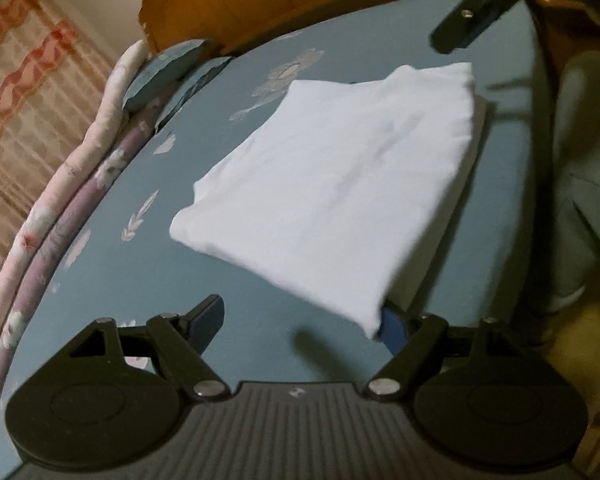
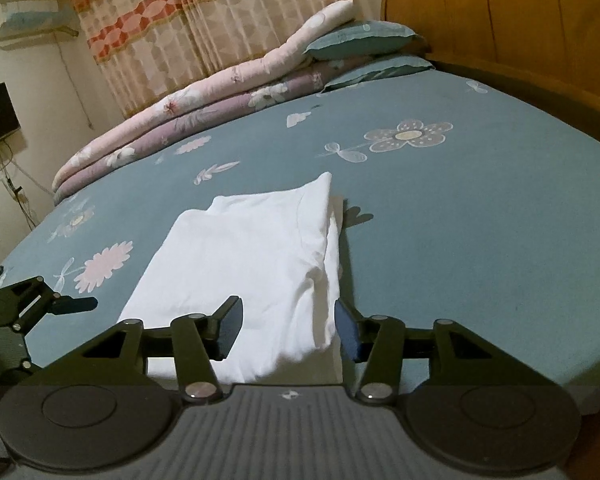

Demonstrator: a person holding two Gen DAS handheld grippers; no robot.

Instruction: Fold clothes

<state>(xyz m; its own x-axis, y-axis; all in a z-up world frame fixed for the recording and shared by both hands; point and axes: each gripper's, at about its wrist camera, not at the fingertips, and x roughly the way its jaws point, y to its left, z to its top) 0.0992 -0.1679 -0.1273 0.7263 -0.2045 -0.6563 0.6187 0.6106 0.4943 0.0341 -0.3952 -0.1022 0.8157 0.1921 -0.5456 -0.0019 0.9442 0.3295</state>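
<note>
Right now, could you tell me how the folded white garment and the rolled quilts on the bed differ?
The folded white garment is plain, while the rolled quilts are pink and lilac with flower prints. The garment lies flat in a compact rectangle mid-bed; the quilts form long thick rolls, stacked along the far edge by the curtain. Both rest on the blue floral bedsheet.

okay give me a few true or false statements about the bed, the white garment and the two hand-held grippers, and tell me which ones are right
1. The white garment lies folded on a blue floral sheet. True.
2. The left hand-held gripper is clamped shut on the garment. False: its jaws stand wide apart, one finger beside the garment's corner.
3. Rolled quilts lie along the bed's far edge by the curtain. True.
4. The right hand-held gripper holds a pillow. False: its jaws are open over the garment's near edge.
5. The headboard is metal. False: it is wooden.
</note>
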